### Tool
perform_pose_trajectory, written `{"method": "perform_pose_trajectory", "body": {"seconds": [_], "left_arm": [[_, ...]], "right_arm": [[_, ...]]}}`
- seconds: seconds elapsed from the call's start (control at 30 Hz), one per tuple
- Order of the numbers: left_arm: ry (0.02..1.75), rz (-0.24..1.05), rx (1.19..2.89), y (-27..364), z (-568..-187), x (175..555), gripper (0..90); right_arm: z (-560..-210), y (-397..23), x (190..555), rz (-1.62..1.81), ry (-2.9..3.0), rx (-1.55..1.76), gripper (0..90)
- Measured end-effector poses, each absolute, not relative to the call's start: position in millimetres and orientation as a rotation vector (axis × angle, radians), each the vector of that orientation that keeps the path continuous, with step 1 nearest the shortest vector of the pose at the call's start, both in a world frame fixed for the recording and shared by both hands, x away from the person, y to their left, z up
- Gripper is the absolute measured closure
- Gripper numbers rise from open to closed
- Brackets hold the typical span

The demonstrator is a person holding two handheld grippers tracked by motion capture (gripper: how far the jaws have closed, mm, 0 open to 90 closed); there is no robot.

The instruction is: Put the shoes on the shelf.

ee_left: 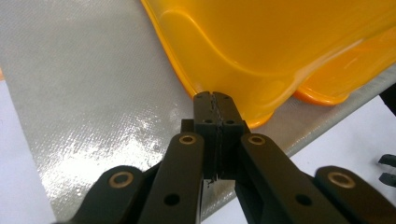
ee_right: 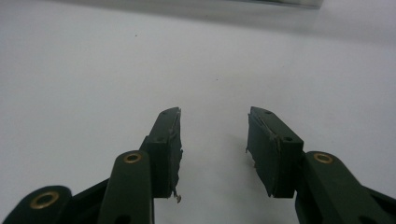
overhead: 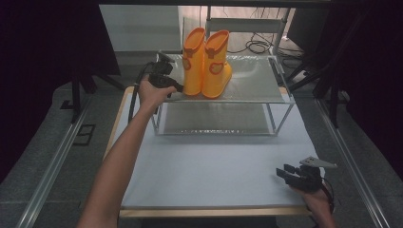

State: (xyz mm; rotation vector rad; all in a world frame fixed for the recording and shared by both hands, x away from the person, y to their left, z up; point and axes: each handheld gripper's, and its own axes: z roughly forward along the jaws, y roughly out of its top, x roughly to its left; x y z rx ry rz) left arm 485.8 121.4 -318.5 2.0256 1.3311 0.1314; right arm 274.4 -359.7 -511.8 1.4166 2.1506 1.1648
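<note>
A: From the high view, what do you make of it?

B: A pair of orange boots (overhead: 207,62) stands upright on the top shelf of a wire rack (overhead: 280,99) at the far end of the table (overhead: 214,166). Their shafts rise straight up, and the toes point toward the near right. The left gripper (overhead: 172,85) sits at the shelf's left edge, just beside the left boot's heel. The right gripper (overhead: 287,174) rests near the table's front right corner, well apart from the rack.

A: And the left gripper view?

B: Its jaws are pressed together, pad against pad, with nothing between them. The tips lie right at the rim of the boot sole (ee_left: 261,109); I cannot tell whether they touch it. The shelf's shiny mesh (ee_left: 93,116) lies underneath.

A: So it looks like a nudge, not a grasp?

B: That's my reading. To do it well, I'd keep the closed tips low against the sole rather than the soft shaft, and push slowly along the shelf so the boot slides without tipping into its partner.

A: The right gripper view?

B: Jaws (ee_right: 214,140) stand partly apart over bare table, holding nothing.
</note>
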Motion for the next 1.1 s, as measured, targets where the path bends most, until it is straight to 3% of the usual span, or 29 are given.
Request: {"method": "perform_pose_trajectory", "body": {"seconds": [0.43, 1.1], "left_arm": [[1.300, 0.090, 2.015, 116, -317, 486, 89.9], [1.222, 0.016, 2.017, 74, -313, 480, 89.9]], "right_arm": [[-513, -359, 276, 1.166, 2.156, 1.419, 54.3], [-512, -357, 275, 1.179, 2.160, 1.413, 54.3]]}}
